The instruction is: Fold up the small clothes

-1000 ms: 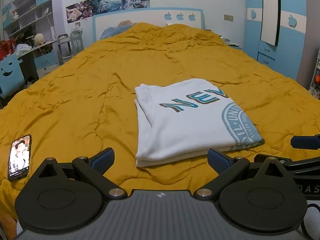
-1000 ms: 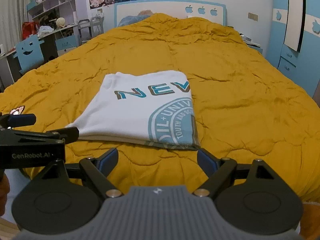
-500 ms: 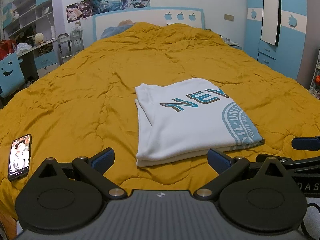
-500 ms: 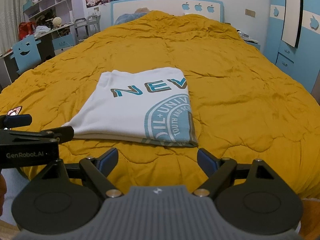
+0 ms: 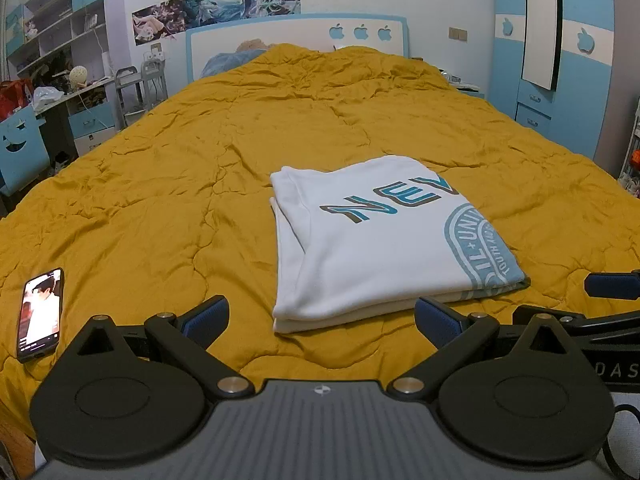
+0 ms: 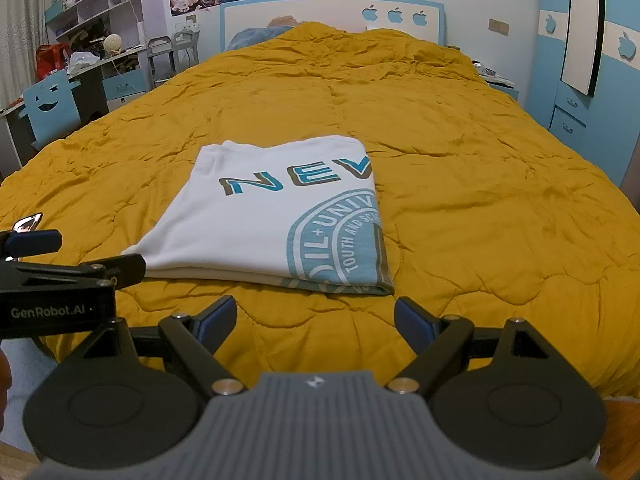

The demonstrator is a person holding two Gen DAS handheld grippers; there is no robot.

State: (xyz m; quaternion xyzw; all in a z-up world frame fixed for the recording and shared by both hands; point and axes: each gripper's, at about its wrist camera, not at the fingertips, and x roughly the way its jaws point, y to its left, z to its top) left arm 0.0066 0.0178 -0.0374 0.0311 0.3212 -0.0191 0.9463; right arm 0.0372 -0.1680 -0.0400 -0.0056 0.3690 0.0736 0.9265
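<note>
A white T-shirt (image 5: 380, 240) with teal lettering and a round teal emblem lies folded into a flat rectangle on the mustard quilt (image 5: 200, 168); the right wrist view shows the same shirt (image 6: 264, 220). My left gripper (image 5: 322, 316) hovers open just short of the shirt's near edge, nothing between its blue pads. My right gripper (image 6: 316, 322) is also open and empty, held back from the shirt's near right corner. Each gripper shows at the edge of the other's view: the right gripper (image 5: 612, 286) and the left gripper (image 6: 60, 252).
A phone (image 5: 40, 314) with a lit screen lies on the quilt at the near left. A desk with a blue chair (image 6: 50, 108) and shelves stands left of the bed. A blue wardrobe (image 5: 560, 60) stands to the right. The headboard (image 5: 296, 40) is at the far end.
The right gripper has drawn back slightly and risen, so the shirt sits a little farther and higher in its view. The left gripper and the shirt have stayed put.
</note>
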